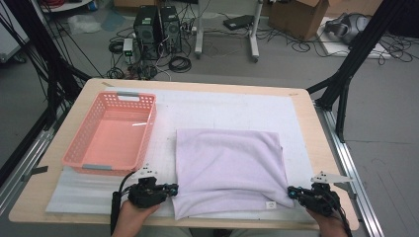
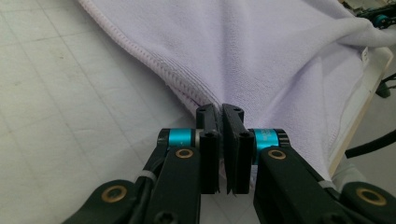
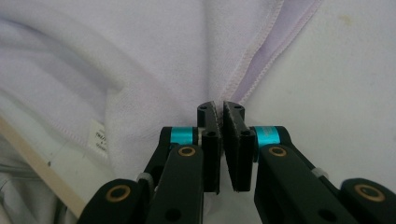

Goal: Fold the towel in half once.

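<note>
Lilac terry-cloth towel (image 1: 230, 170), folded to a rectangle, lies on the white mat at the near middle of the wooden table (image 1: 306, 106), right of the empty pink plastic basket (image 1: 79, 148). Left gripper (image 1: 174, 188) and right gripper (image 1: 290, 191) are each clamped shut on a near corner, apparently through both layers. Lift both corners level and together, hem taut, so the fold lands square.

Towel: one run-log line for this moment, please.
towel folded on mat | left gripper shut on near-left corner | right gripper shut on near-right corner | basket empty, far left
</note>
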Motion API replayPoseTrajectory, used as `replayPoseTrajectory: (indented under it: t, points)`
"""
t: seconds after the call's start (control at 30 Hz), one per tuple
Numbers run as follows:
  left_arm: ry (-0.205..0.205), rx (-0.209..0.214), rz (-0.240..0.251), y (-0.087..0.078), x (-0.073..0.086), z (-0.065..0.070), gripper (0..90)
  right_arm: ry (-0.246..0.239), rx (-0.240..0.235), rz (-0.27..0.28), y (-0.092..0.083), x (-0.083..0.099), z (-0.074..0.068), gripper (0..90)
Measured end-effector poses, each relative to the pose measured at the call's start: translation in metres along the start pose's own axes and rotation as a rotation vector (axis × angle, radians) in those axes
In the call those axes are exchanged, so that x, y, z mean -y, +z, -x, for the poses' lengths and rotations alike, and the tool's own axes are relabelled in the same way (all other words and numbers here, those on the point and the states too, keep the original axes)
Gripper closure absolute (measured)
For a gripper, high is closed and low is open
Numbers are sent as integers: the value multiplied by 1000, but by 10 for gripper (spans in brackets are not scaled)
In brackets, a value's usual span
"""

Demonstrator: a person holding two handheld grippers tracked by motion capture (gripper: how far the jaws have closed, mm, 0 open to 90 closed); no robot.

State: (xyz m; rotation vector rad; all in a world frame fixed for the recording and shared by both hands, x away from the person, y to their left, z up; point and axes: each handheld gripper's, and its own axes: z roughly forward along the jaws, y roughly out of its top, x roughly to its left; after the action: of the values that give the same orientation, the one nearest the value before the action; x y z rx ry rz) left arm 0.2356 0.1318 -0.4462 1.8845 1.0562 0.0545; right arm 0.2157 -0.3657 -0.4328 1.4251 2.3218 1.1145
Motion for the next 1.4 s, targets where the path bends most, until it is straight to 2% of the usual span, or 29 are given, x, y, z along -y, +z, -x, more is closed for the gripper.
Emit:
replayPoseTrajectory:
  t: [0.03, 0.07, 0.13, 0.17, 0.23, 0.33, 0.4, 0.43, 0.5, 0.6, 0.63, 0.73, 0.8, 0.87, 0.93, 0.97, 1.03, 1.07, 1.1, 1.2, 1.27, 1.3, 1.33, 1.37, 1.4]
  points:
    - [9, -9, 11, 2, -3, -1, 800, -11, 8, 0, 1, -1, -1, 820]
    - [12, -19, 29, 4, -7, -2, 710, -17, 17, 1, 1, -3, -1, 748]
    - [19, -27, 85, 6, -18, -3, 596, -31, 54, 41, 2, -10, 2, 615]
    - [26, -35, 112, 7, -25, -4, 554, -30, 56, 65, 2, -15, 5, 593]
    - [45, -46, 147, 13, -41, -7, 506, -40, 76, 107, 3, -29, 14, 534]
    - [54, -71, 167, 30, -67, -17, 467, -48, 82, 123, 13, -56, 33, 497]
    - [54, -114, 197, 40, -81, -24, 451, -26, 76, 128, 23, -73, 46, 483]
    - [58, -118, 210, 45, -88, -28, 446, -19, 68, 137, 27, -81, 52, 469]
    - [57, -139, 213, 54, -101, -37, 447, 8, 51, 144, 37, -97, 62, 466]
    - [12, -164, 224, 66, -116, -54, 453, 15, 65, 105, 52, -117, 73, 463]
    - [-15, -170, 221, 69, -119, -59, 453, 14, 65, 95, 57, -123, 76, 464]
    - [-47, -197, 192, 81, -128, -74, 446, 34, 22, 91, 72, -135, 86, 462]
    - [-58, -213, 175, 88, -131, -81, 440, 40, 11, 75, 83, -143, 89, 459]
    - [-67, -209, 157, 94, -133, -85, 438, 56, -23, 70, 94, -149, 91, 460]
    - [-70, -205, 128, 101, -131, -87, 459, 49, -29, 46, 105, -155, 92, 488]
    - [-65, -204, 105, 103, -129, -88, 503, 44, -30, 30, 110, -157, 91, 532]
    - [-38, -190, 73, 104, -127, -87, 733, 28, -61, 11, 116, -158, 91, 809]
    - [-6, -200, 76, 103, -127, -84, 824, 10, -57, 17, 115, -159, 89, 895]
    - [12, -202, 94, 101, -128, -82, 861, -3, -41, 38, 112, -160, 86, 895]
    - [35, -188, 184, 88, -130, -74, 880, -48, -47, 74, 101, -162, 79, 899]
    - [62, -178, 213, 82, -128, -68, 890, -59, -60, 104, 91, -161, 75, 898]
    - [72, -176, 212, 81, -127, -66, 892, -65, -51, 103, 88, -161, 75, 893]
    - [81, -181, 212, 81, -125, -65, 895, -62, -38, 103, 88, -161, 75, 811]
    - [76, -188, 217, 80, -124, -65, 894, -40, -5, 99, 88, -161, 77, 616]
    - [65, -182, 218, 79, -124, -65, 895, 3, 9, 86, 91, -160, 80, 528]
